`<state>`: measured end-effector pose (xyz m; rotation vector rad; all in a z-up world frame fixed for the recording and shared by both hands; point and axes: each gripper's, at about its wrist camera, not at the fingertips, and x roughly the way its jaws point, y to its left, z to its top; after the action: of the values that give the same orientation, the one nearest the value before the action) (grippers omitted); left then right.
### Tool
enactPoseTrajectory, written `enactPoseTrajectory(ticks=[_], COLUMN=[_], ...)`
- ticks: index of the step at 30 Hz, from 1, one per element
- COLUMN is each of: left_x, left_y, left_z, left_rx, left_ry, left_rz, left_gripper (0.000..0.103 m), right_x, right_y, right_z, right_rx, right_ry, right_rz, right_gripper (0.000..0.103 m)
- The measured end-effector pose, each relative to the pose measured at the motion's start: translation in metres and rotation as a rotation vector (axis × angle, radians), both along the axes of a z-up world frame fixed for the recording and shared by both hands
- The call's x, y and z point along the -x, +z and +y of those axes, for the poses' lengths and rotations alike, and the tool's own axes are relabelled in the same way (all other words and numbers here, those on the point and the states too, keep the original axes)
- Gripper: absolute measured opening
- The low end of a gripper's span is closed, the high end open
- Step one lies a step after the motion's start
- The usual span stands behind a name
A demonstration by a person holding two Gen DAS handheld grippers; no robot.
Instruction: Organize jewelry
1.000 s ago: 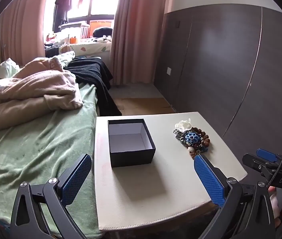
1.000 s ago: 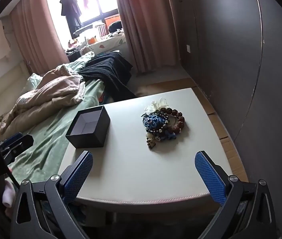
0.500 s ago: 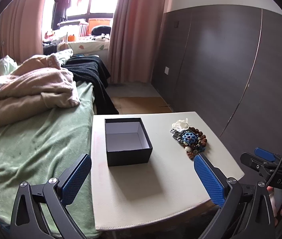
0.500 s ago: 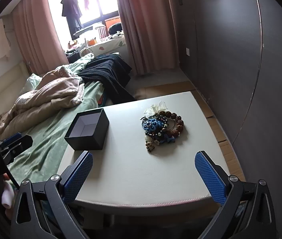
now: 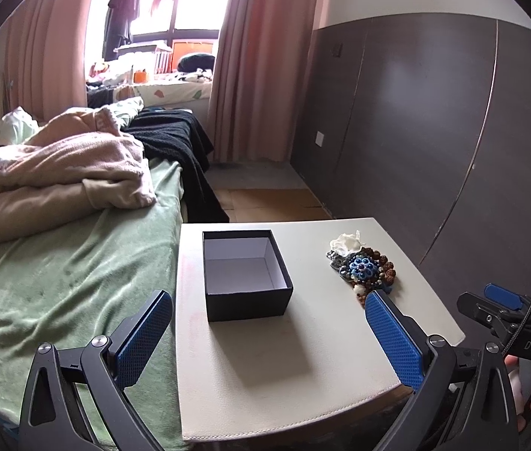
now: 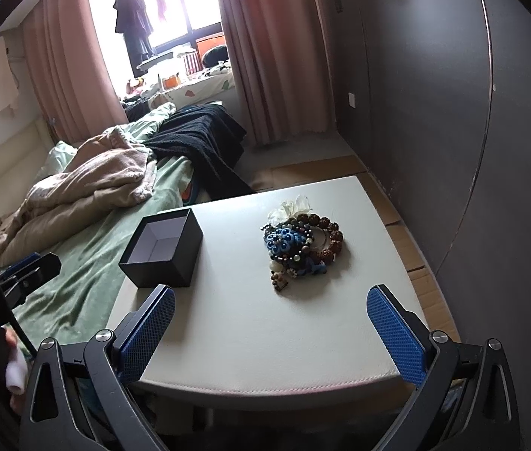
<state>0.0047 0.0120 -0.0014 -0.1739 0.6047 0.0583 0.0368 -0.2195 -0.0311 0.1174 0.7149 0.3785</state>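
An open black box (image 5: pixel 245 274) with a white inside stands empty on the left part of a small white table (image 5: pixel 303 368); it also shows in the right wrist view (image 6: pixel 162 251). A pile of jewelry (image 5: pixel 361 265) lies to its right: a blue beaded flower, brown bead bracelets, a white piece; in the right wrist view it (image 6: pixel 301 244) sits mid-table. My left gripper (image 5: pixel 269 336) is open and empty, above the table's near part in front of the box. My right gripper (image 6: pixel 271 332) is open and empty, near the table's front edge, short of the jewelry.
A bed with a green sheet (image 5: pixel 66 285), a beige blanket (image 5: pixel 59 176) and a black throw (image 5: pixel 175 139) adjoins the table's left side. A dark panelled wall (image 5: pixel 434 131) stands to the right. Pink curtains (image 5: pixel 261 60) and a window lie behind.
Both grippers drifted slightly; the box and jewelry shifted a little in view. Both stay open and empty.
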Motion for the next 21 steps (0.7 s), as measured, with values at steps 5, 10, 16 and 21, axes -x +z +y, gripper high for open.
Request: enactPoseTrajectory(ticks=[5, 10, 16, 21], left_x=[0.002, -0.001, 0.002, 0.003], left_y=[0.003, 0.002, 0.004, 0.006], left_z=[-0.001, -0.008, -0.013, -0.014], left_rx=[0.031, 0.010, -0.003, -0.008], left_ry=[-0.013, -0.014, -0.022, -0.020], left_rz=[-0.002, -0.001, -0.008, -0.012], left_gripper=[0.102, 0.102, 0.102, 0.102], right_x=[-0.001, -0.002, -0.004, -0.004], right_y=[0.000, 0.000, -0.002, -0.002], right_z=[0.002, -0.002, -0.004, -0.001], right_rx=[0.004, -0.027, -0.035, -0.025], right_ry=[-0.002, -0.010, -0.022, -0.024], right_rz=[-0.004, -0.004, 0.004, -0.002], right_gripper=[0.103, 0.103, 0.103, 0.103])
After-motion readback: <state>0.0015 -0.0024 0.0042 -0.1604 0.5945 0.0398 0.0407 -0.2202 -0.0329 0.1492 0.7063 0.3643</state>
